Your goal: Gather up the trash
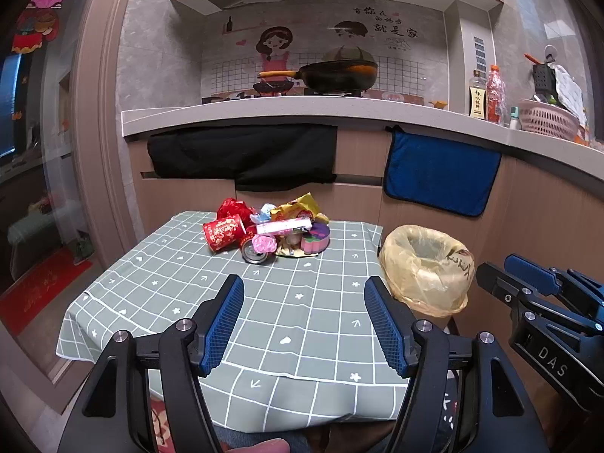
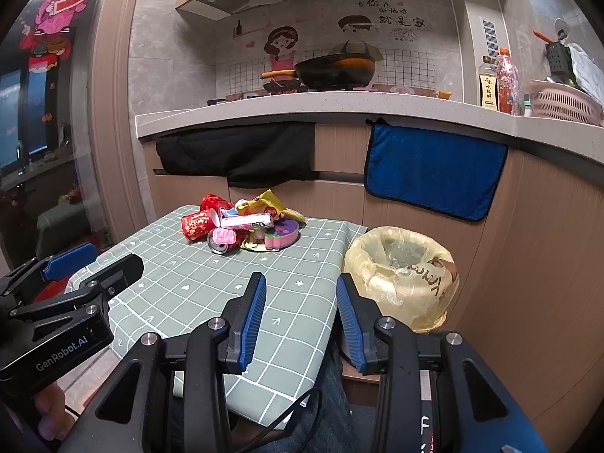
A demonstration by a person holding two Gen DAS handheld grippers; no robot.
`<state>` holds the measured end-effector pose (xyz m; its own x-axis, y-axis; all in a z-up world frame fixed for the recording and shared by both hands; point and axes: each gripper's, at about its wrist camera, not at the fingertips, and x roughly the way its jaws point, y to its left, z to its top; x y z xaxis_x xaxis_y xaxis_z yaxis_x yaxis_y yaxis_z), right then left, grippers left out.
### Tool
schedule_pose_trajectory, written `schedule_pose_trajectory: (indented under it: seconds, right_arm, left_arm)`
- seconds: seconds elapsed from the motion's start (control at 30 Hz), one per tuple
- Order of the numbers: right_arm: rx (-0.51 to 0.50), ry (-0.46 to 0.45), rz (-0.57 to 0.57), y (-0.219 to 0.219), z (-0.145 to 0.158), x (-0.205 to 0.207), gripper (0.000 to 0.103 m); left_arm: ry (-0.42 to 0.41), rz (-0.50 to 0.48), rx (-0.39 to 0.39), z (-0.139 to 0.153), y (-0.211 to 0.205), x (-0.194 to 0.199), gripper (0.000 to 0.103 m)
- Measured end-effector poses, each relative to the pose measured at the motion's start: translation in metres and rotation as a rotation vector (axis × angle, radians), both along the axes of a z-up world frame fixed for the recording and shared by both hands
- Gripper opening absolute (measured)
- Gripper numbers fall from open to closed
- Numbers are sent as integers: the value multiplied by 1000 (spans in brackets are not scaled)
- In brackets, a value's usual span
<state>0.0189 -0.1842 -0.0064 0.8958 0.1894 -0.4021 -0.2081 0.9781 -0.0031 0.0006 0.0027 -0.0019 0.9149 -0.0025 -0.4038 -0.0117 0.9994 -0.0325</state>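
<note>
Left wrist view: trash pile [image 1: 266,228] seen at far end of table [image 1: 170,302], bin [image 1: 428,268] just beside table's right edge. Pile judged light, crinkly, soft wrappers; can [image 1: 253,252] smooth, best pinched across body. Left gripper [image 1: 304,321] spread wide, nothing held, tilted slightly down, well short of pile.

Right wrist view: right gripper [image 2: 300,319] half parted, empty, held over table's near right edge, angled slightly down; bin near.

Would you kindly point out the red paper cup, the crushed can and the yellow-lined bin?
red paper cup [image 1: 222,232], left wrist view, on its printed side wall.
crushed can [image 1: 253,253], left wrist view, on its silver top end.
yellow-lined bin [image 2: 402,277], right wrist view, on the bag's front rim.
</note>
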Motion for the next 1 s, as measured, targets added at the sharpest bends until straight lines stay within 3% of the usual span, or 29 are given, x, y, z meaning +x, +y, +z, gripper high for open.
schedule_pose_trajectory:
  seconds: [1.0]
  right_arm:
    - [10, 16, -1, -4, -2, 2, 37]
  left_arm:
    - [4, -2, 11, -6, -15, 1, 67]
